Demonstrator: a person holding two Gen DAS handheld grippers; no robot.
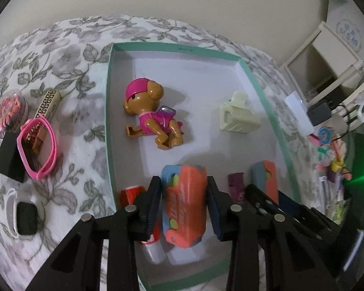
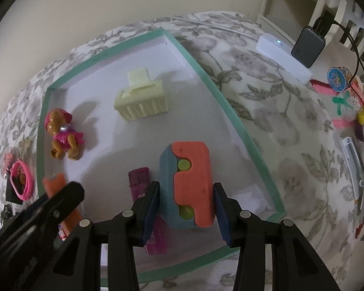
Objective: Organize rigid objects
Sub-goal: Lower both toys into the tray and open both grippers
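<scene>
Black jaws of the left gripper [image 1: 184, 206] are pinched on an orange-blue toy [image 1: 185, 203] over the teal box [image 1: 109, 111] at 6 o'clock; the right gripper [image 2: 185, 208] is clamped on a matching block [image 2: 186, 186]. Both should be lowered flat before release.

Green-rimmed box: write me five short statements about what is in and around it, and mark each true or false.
1. The toy dog lies inside the green-rimmed box. True.
2. The pink sunglasses lie inside the box. False: they lie outside it, on the floral cloth.
3. Each gripper has an orange and blue block between its fingers. True: the left gripper holds one orange and blue block, the right gripper the other block.
4. The cream hair claw sits on top of the toy dog. False: the two lie apart on the box floor.
5. The box has a lid on. False: it is open-topped.
</scene>
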